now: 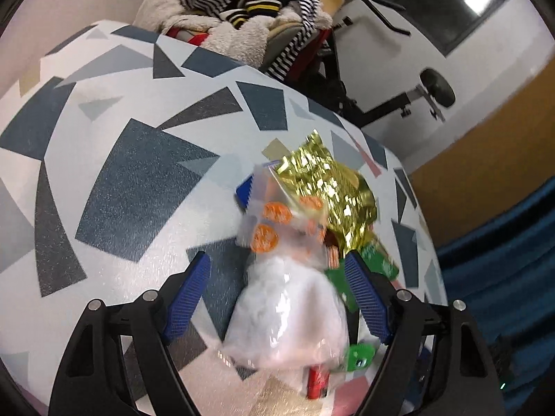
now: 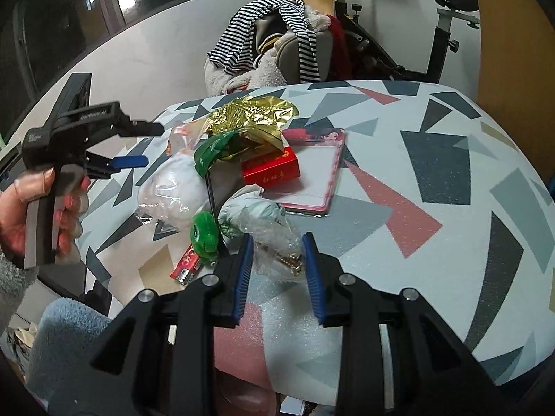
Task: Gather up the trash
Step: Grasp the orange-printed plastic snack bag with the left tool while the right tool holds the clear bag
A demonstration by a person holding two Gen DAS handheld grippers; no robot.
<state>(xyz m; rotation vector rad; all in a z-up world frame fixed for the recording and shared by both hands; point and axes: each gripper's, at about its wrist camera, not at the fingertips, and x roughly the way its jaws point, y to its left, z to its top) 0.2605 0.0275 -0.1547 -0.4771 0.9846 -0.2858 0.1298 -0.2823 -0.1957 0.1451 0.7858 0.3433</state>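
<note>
Right wrist view, left to right. A person's left hand (image 2: pixel 33 208) holds the left gripper (image 2: pixel 133 145) over the counter's (image 2: pixel 451 180) left edge, jaws spread, nothing between them. Just beside it lies the trash pile: a clear plastic bag of white tissue (image 2: pixel 173 190), a crinkled gold foil wrapper (image 2: pixel 249 118) behind it, a green plastic strip (image 2: pixel 211 150), a round green cap (image 2: pixel 204 235) and a small red battery-like tube (image 2: pixel 187 265) in front. A red cardboard box (image 2: pixel 270 168) rests on a pink-edged white tray (image 2: pixel 312 176). The right gripper (image 2: pixel 279 260) is clamped on a crumpled clear plastic wrapper (image 2: pixel 274 239), at the counter's near edge.
</note>
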